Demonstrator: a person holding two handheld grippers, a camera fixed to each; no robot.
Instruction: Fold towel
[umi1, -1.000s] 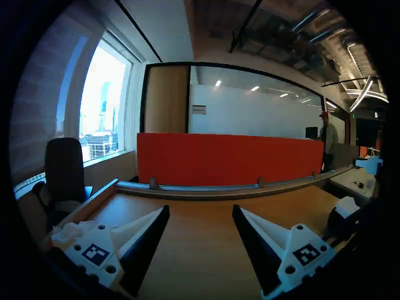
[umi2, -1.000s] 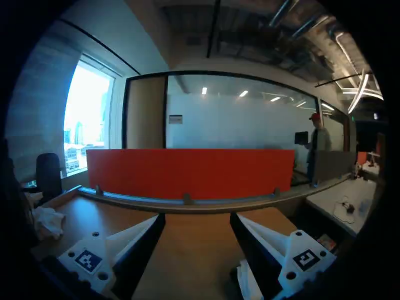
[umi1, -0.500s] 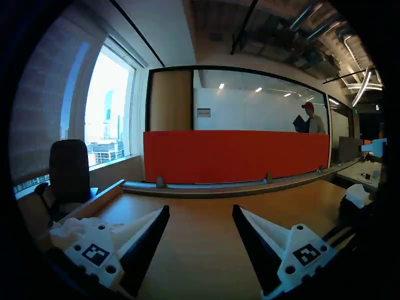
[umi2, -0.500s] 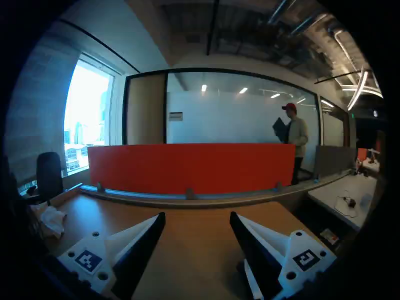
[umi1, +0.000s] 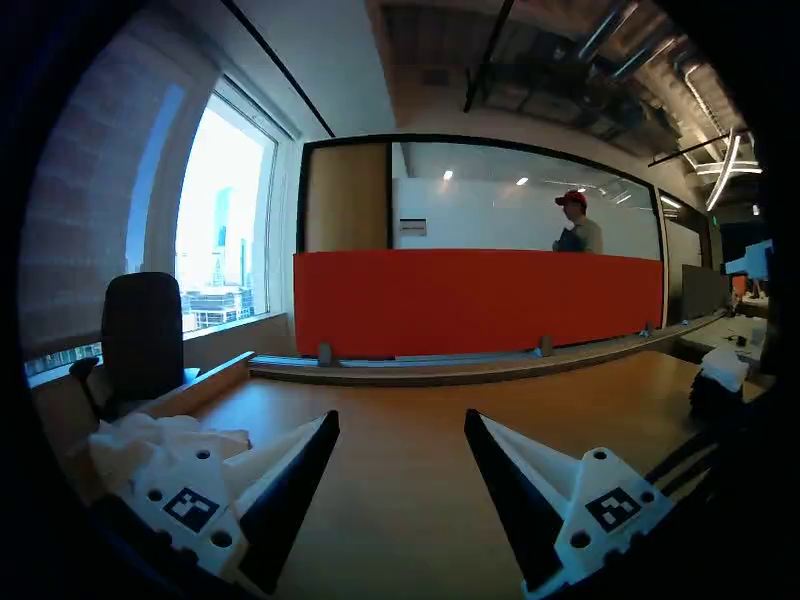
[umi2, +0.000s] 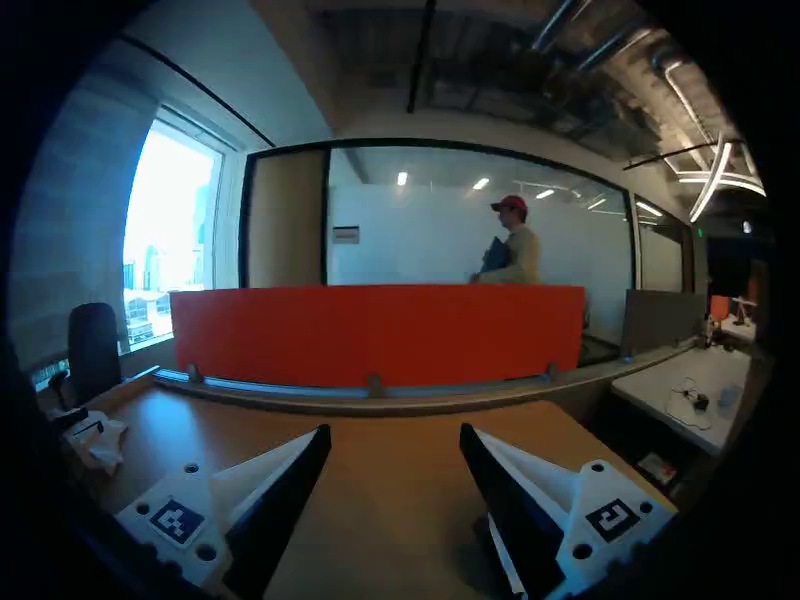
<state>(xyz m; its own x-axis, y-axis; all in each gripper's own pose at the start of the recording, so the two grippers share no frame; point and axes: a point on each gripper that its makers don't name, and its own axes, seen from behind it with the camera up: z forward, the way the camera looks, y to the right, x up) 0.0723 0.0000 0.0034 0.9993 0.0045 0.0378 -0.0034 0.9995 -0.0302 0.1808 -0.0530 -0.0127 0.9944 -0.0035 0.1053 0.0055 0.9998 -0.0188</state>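
Observation:
A crumpled white towel (umi1: 150, 440) lies on the wooden table (umi1: 400, 480) at the left, partly hidden behind my left gripper's left finger. My left gripper (umi1: 400, 420) is open above the bare wood, holding nothing. In the right gripper view a crumpled white towel (umi2: 100, 440) lies far left on the table (umi2: 390, 500), well apart from my right gripper (umi2: 393, 432), which is open and holds nothing. A strip of white cloth (umi2: 497, 555) peeks out under its right finger.
A red divider panel (umi1: 470, 300) closes off the table's far edge. A black chair (umi1: 140, 335) stands at the left by the window. A white bundle on something dark (umi1: 722, 372) sits at the right edge. A person (umi2: 510, 250) walks behind the divider.
The person behind the divider has walked to the left. Both cameras have shifted slightly, so the crumpled towel shows more in the left gripper view. Both grippers stay open.

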